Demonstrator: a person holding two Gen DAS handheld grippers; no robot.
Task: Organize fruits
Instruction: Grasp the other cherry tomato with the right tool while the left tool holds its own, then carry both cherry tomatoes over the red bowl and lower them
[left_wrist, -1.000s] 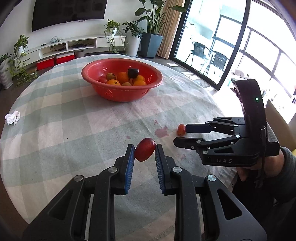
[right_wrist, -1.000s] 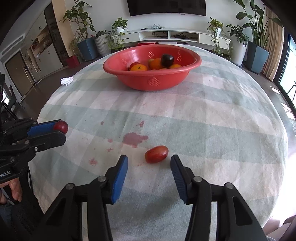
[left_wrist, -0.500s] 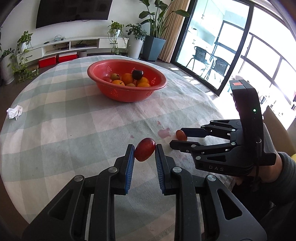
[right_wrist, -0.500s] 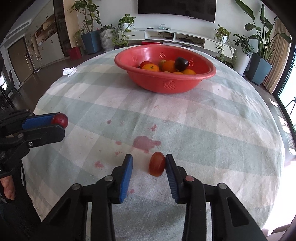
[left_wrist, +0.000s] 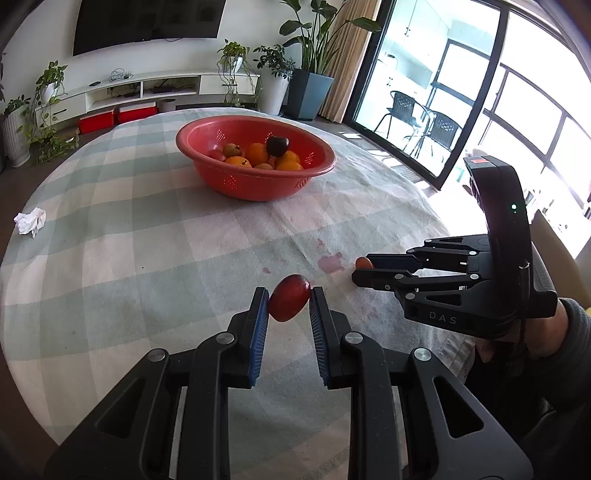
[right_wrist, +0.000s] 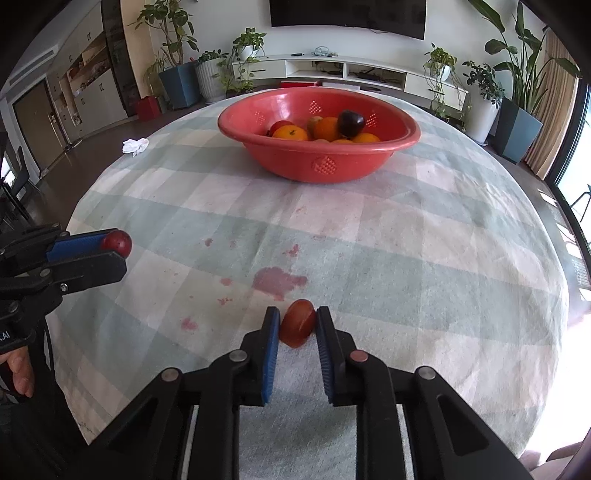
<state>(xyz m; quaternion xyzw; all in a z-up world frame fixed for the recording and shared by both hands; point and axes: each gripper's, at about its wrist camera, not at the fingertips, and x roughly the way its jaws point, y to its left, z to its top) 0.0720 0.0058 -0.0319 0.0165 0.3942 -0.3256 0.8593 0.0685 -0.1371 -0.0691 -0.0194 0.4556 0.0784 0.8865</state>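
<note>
Fruits small, smooth, soft-skinned, likely bruise easily; hold across middle. Left gripper (left_wrist: 289, 306) fingers pinch red fruit (left_wrist: 289, 297) above tabletop (left_wrist: 147, 251). Right gripper (right_wrist: 294, 326) fingers clamp orange-red fruit (right_wrist: 297, 322) near tabletop; basin (right_wrist: 319, 162) well ahead.

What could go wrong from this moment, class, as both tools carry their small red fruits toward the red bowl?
1. The left tool pinches its dark red fruit only at the fingertips; it may slip out in transit.
2. The right tool squeezes an orange-red fruit beside red stains on the tablecloth; squeezing harder might burst it.
3. The red bowl is already heaped with fruit, a dark plum on top; a dropped fruit could knock it off.
</note>
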